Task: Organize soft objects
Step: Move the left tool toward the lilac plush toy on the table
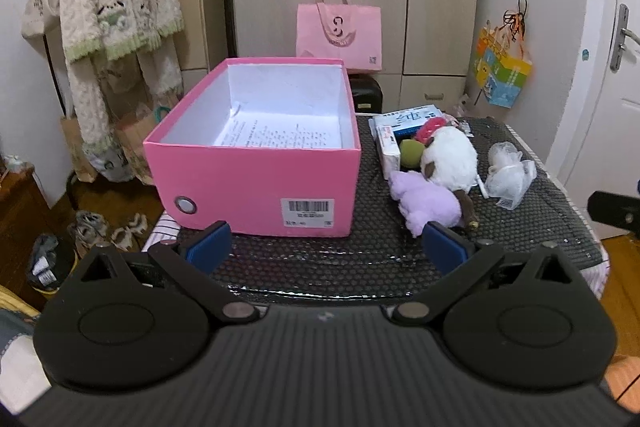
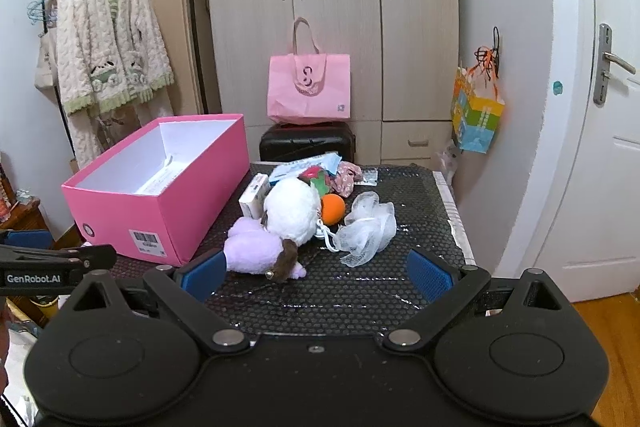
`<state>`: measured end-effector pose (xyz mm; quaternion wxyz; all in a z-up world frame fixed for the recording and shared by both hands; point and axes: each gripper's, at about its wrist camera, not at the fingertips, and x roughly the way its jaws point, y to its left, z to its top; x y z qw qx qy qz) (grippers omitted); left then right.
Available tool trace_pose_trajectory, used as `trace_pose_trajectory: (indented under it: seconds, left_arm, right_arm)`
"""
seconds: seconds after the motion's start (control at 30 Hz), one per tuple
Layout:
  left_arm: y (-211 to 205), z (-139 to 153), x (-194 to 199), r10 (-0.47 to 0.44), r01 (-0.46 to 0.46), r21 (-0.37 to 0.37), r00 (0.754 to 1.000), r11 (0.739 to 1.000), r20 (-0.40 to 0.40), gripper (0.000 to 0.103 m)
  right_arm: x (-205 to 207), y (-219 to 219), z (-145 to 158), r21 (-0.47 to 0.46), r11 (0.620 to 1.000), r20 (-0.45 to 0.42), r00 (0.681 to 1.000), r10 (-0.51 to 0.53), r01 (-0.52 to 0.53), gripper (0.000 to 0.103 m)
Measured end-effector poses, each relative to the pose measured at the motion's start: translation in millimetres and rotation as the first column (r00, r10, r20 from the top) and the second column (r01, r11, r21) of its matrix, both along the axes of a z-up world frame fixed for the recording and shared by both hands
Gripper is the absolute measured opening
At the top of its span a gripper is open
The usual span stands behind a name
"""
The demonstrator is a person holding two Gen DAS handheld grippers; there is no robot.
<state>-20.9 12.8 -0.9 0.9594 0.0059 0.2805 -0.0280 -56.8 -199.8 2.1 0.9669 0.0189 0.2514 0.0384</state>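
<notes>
An open pink box [image 1: 256, 171] [image 2: 160, 211] stands on the left of the black mesh-covered table [image 1: 540, 223] [image 2: 420, 203], with only a printed sheet inside. To its right lies a pile: a white plush [image 1: 450, 157] [image 2: 292, 215], a lilac plush [image 1: 428, 201] [image 2: 252, 247], an orange ball [image 2: 333, 209], a white mesh pouf [image 1: 510, 175] [image 2: 366, 227], and pink fabric pieces [image 2: 346, 179]. My left gripper [image 1: 326, 251] is open, low before the box. My right gripper [image 2: 316, 273] is open, just short of the lilac plush. Both hold nothing.
A tissue pack [image 1: 400, 131] [image 2: 254, 195] lies behind the toys. Beyond the table a pink tote bag [image 2: 308, 91] rests on a black suitcase [image 2: 308, 145] before a wardrobe. A clothes rack with a fluffy robe [image 1: 116, 11] stands left; a door [image 2: 600, 147] is right.
</notes>
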Motion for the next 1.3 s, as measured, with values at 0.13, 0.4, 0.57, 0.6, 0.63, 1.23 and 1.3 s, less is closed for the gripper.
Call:
trace_pose_trajectory:
  seconds: [0.13,0.4,0.57,0.6,0.63,1.23,1.3]
  left_arm:
    - [2.2,-5.4,-4.3,0.021,-0.022,0.032,0.999,0.999,0.034,0.103]
    - [4.4,-9.2,-11.2,0.038,-0.050,0.079,0.988,0.996,0.148,0.103]
    - [2.7,-7.4,-15.1,0.050,-0.073,0.109,0.978,0.991,0.201,0.103]
    - [2.9,-7.4,-14.7,0.049,-0.072,0.106,0.979,0.992,0.200,0.103]
    - [3.4,-6.8,-13.9,0.049,-0.070,0.099,0.979,0.993,0.198,0.103]
    - [12.0,-10.9,-15.0,0.079,-0.088,0.047,0.983,0.995,0.164,0.103]
    - [12.7,-10.7,-15.1,0.083,-0.091,0.045,0.983,0.995,0.162,0.103]
  right_arm:
    - [-7.2,2.8,-0.5,-0.032,0.999,0.032,0.999,0.004,-0.003,0.099]
    - [-21.0,7.5,-0.3,-0.095,0.995,0.107,0.994,0.018,-0.008,0.099]
    - [-19.4,5.4,-1.7,-0.083,0.997,0.117,0.993,0.013,-0.003,0.099]
    - [-18.7,5.4,-2.8,-0.075,0.997,0.114,0.993,0.009,0.000,0.099]
    - [-17.4,5.2,-3.8,-0.067,0.998,0.108,0.994,0.004,0.003,0.099]
    - [-5.0,1.2,-15.4,-0.019,0.999,0.025,0.999,-0.037,0.038,0.099]
    - [-5.3,0.7,-15.5,-0.017,0.999,0.026,0.999,-0.034,0.034,0.099]
